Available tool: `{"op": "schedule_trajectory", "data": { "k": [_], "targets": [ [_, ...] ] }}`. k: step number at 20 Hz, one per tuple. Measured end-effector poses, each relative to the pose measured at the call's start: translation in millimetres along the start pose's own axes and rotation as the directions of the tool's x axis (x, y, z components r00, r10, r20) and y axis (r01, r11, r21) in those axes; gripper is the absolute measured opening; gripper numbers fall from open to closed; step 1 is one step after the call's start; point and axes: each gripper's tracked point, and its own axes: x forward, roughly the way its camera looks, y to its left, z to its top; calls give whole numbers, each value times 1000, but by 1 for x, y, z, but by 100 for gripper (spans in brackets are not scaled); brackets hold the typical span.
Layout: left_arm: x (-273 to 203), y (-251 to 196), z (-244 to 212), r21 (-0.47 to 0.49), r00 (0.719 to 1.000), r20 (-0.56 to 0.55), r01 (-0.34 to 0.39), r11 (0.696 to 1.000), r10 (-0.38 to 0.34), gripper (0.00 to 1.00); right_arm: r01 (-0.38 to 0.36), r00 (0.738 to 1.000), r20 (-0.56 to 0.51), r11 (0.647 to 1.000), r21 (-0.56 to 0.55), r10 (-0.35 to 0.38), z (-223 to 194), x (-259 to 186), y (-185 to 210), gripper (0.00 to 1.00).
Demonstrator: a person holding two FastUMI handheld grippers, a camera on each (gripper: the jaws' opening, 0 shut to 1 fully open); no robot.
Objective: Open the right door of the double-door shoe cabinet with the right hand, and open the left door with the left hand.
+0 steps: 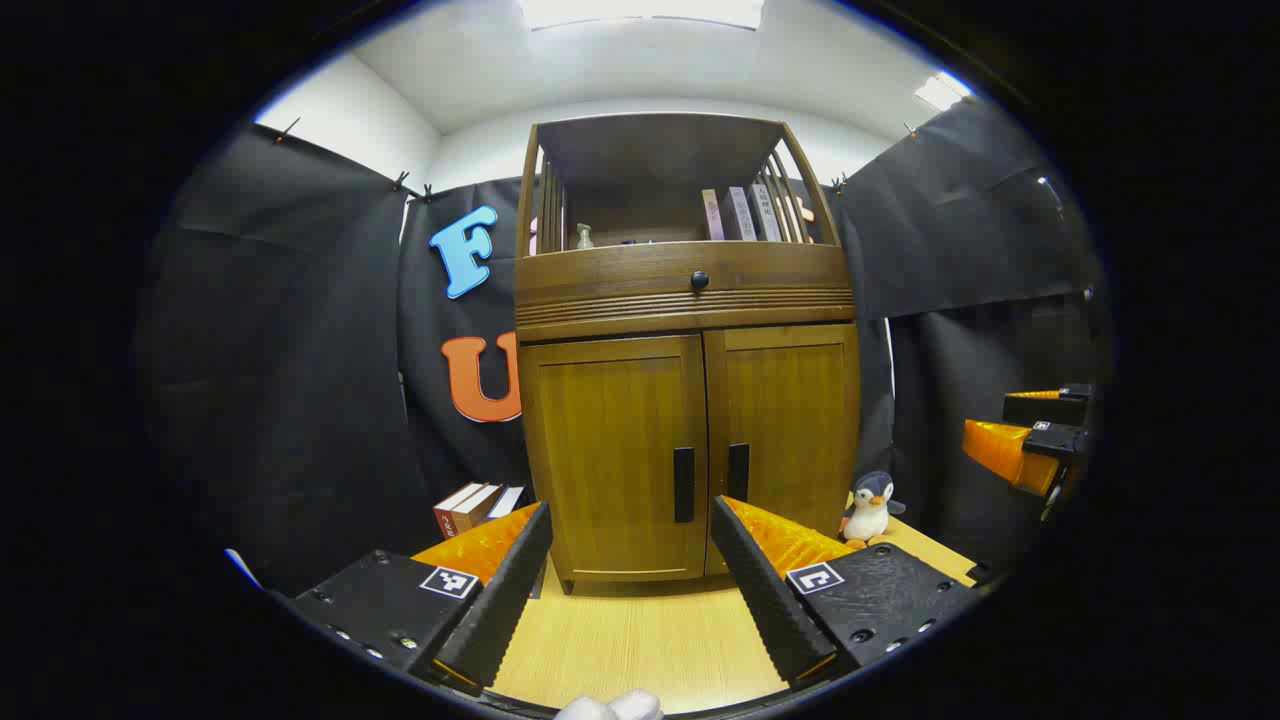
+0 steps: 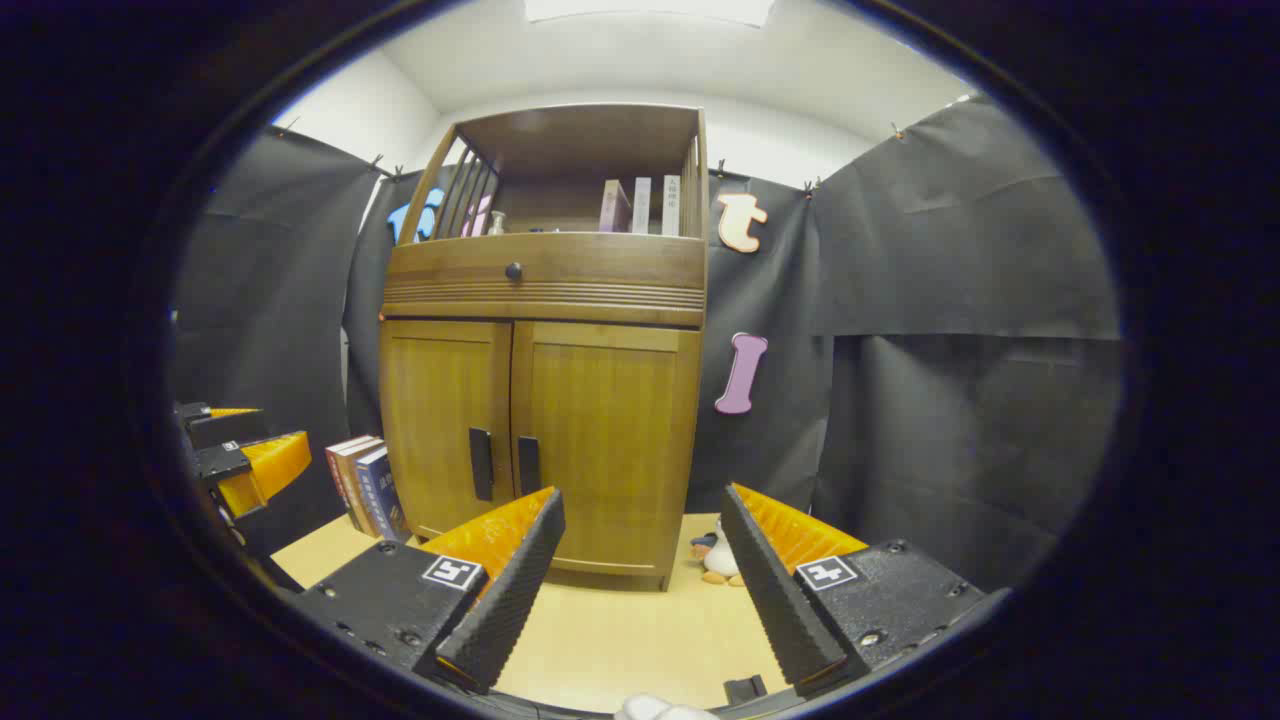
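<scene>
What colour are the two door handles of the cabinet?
Black. Both door handles stand upright on the brown wooden cabinet; best in the left gripper view.

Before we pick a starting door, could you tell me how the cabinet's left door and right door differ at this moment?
The left door has its handle at its right edge; the right door has its handle at its left edge. The books stand beside the left door, the toy penguin beside the right door. Both are shut.

We see both views evenly bright, lit by ceiling panels point(image 1: 640, 10) that burn out to white glare; the cabinet point(image 1: 688, 400) stays sharp with soft shadow beneath its base, while fisheye bending bows straight edges toward the rim
</scene>
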Motion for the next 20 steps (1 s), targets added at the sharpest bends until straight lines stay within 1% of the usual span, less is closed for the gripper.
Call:
{"op": "schedule_trajectory", "data": {
  "k": [10,20],
  "targets": [
    [-7,14,-1,14,1000,-9,-9,1000,9,96,-1,1000,-17,1000,5,1,-10,-5,8,100],
    [-9,16,0,25,1000,-13,9,1000,-9,96,22,999,-34,1000,21,-21,-18,-8,7,100]
  ]
}}
